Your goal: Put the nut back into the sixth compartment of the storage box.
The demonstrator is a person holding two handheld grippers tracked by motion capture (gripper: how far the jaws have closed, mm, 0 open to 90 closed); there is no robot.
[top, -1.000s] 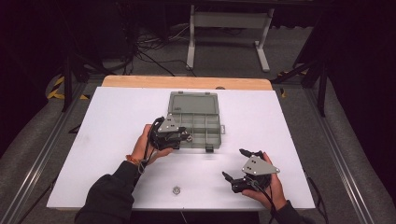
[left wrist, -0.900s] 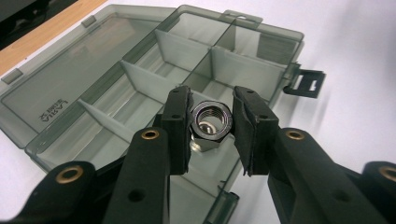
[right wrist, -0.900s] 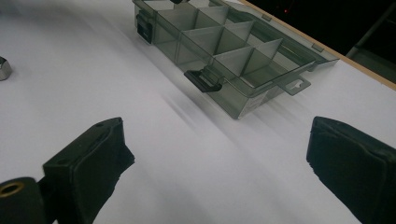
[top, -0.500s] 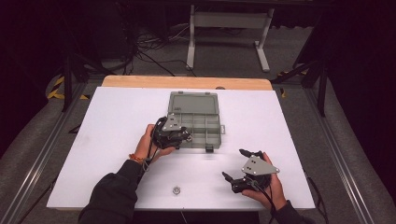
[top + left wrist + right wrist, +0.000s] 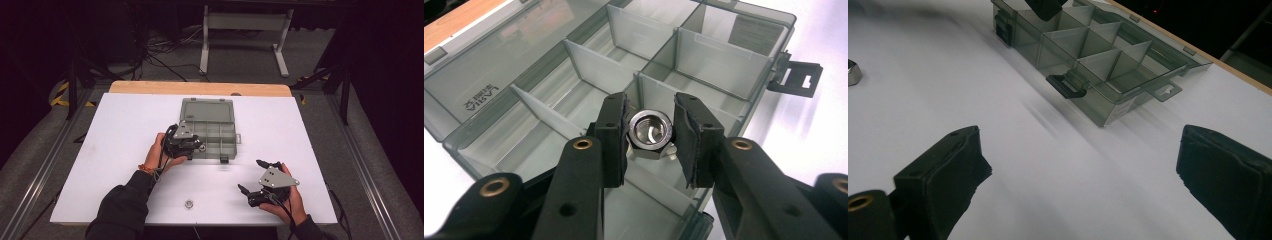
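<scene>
The left gripper holds a shiny steel hexagonal nut between its two black padded jaws; the left pad lies flat against one side of the nut, while the right pad sits at its other side, and whether a thin gap remains there I cannot tell. The nut's threaded bore faces the left gripper view's camera. It hangs just above the near-left part of an open, smoky-grey translucent plastic organiser box split by thin dividers into several compartments; which compartment lies directly under the nut I cannot tell for sure. The box's clear lid is folded back flat on the far side, and a dark latch tab sticks out from the box's side wall. In the high view the left gripper reaches over the box's near-left corner, held in the person's left hand. The box rests on a white tabletop with a wooden strip along its far edge. The right gripper, in the right hand, rests on the table near the front right, well apart from the box, its jaws spread wide with nothing between them. A second steel nut lies alone on the table near the front edge, between the two forearms.
</scene>
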